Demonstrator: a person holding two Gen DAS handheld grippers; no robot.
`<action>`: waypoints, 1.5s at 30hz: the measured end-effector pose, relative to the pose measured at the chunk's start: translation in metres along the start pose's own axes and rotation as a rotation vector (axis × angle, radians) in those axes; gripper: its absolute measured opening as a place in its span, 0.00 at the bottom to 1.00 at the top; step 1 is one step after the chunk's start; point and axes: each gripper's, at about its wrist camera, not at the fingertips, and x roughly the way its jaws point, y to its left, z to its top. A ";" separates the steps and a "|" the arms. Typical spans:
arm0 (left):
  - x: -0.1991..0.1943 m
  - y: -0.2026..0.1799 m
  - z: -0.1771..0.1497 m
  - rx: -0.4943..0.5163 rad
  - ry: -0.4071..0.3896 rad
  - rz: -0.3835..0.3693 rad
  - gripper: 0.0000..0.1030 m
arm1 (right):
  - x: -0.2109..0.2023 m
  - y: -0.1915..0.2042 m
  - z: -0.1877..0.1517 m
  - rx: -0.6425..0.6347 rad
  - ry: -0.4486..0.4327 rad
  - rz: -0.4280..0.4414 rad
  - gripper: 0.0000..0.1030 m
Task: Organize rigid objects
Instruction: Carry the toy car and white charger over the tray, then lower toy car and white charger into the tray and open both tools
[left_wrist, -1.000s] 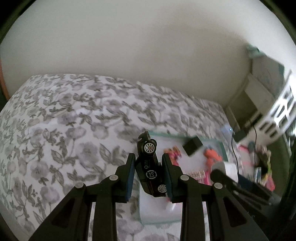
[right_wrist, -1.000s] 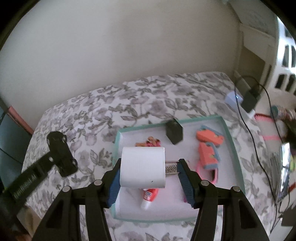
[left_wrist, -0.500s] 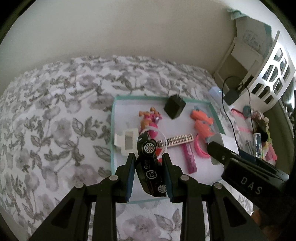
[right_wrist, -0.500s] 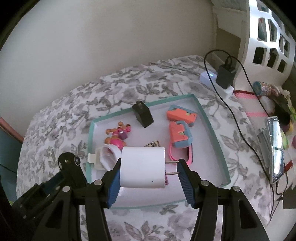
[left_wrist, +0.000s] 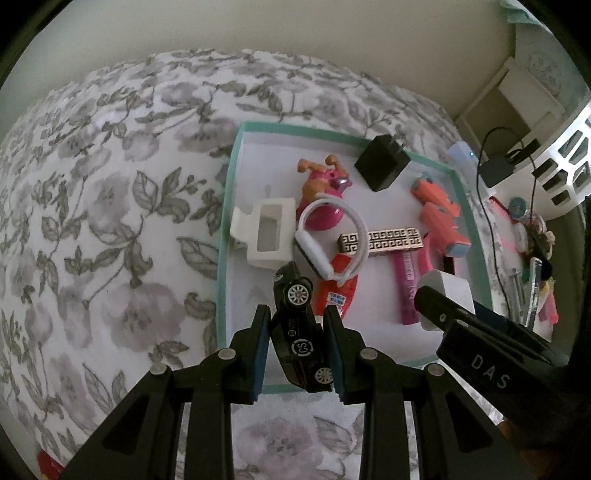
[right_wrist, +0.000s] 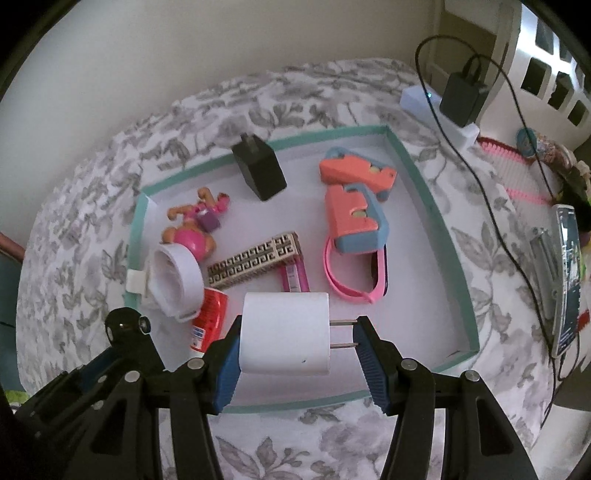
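1. My left gripper (left_wrist: 297, 345) is clamped on the toy car (left_wrist: 298, 328), over the tray (left_wrist: 221, 280) near edge, 6 o'clock.
2. My right gripper (right_wrist: 293, 363) pinches the white charger (right_wrist: 284, 338); lower both onto bare floor, release gently.

We see a bed (right_wrist: 92, 206) under a grey floral cover. On it lies a teal-rimmed tray (right_wrist: 428, 192), set apart from the wall. Near the tray's far right corner, a pale power strip (right_wrist: 417, 99) carrying a black adapter (right_wrist: 461, 96) rests at the bed's edge, a black cable (right_wrist: 480, 184) trailing across the cover.
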 end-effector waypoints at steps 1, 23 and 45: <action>0.003 -0.001 0.000 0.002 0.010 0.005 0.30 | 0.002 0.000 0.000 -0.003 0.005 -0.001 0.59; 0.042 0.000 -0.010 -0.010 0.093 0.060 0.30 | 0.035 -0.002 -0.007 -0.013 0.101 -0.003 0.59; -0.002 0.000 0.010 -0.037 -0.014 0.046 0.42 | 0.008 0.001 0.001 -0.032 0.011 -0.026 0.59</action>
